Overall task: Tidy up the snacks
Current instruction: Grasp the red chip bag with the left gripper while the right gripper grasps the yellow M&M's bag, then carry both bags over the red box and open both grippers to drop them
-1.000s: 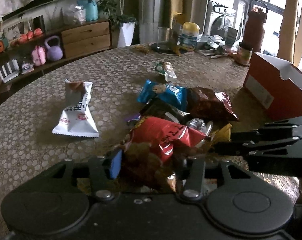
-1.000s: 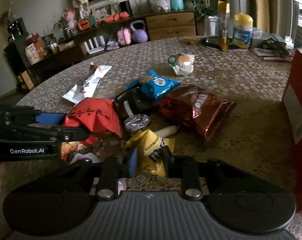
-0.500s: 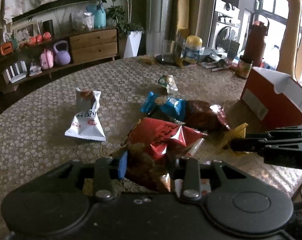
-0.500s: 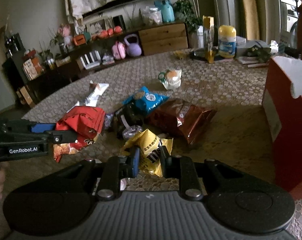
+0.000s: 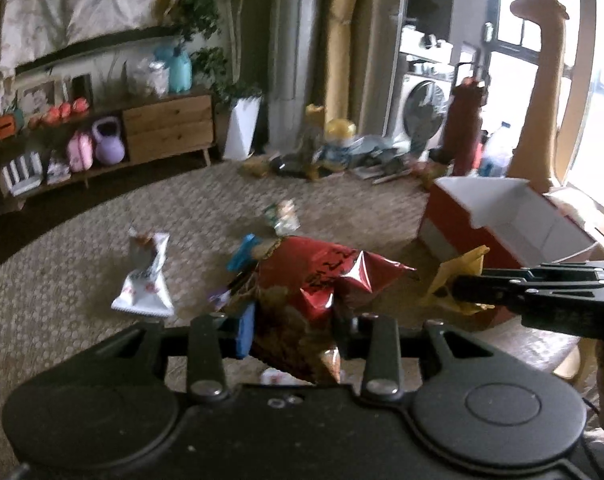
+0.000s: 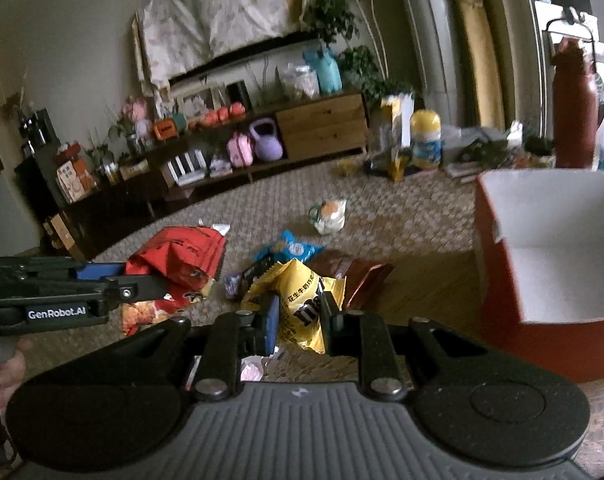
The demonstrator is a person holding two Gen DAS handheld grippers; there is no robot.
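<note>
My left gripper (image 5: 292, 330) is shut on a red snack bag (image 5: 310, 280) and holds it above the table; the bag also shows in the right wrist view (image 6: 178, 256). My right gripper (image 6: 300, 318) is shut on a yellow candy bag (image 6: 302, 300), lifted off the table; it also shows in the left wrist view (image 5: 458, 280). An open red box (image 6: 542, 280) with a white inside stands to the right (image 5: 502, 216). A blue packet (image 6: 288, 248), a brown bag (image 6: 358, 276), a white packet (image 5: 146, 276) and a small pouch (image 6: 330, 214) lie on the table.
The round table (image 6: 402, 220) has a patterned cloth. At its far side stand a yellow-lidded jar (image 6: 425, 140), a yellow carton (image 6: 396, 132) and a dark red flask (image 6: 574, 120). A shelf with a purple kettlebell (image 6: 266, 144) lines the wall.
Both grippers have risen, lifting the red bag and the yellow bag off the table. The red box now shows its open inside closer on the right.
</note>
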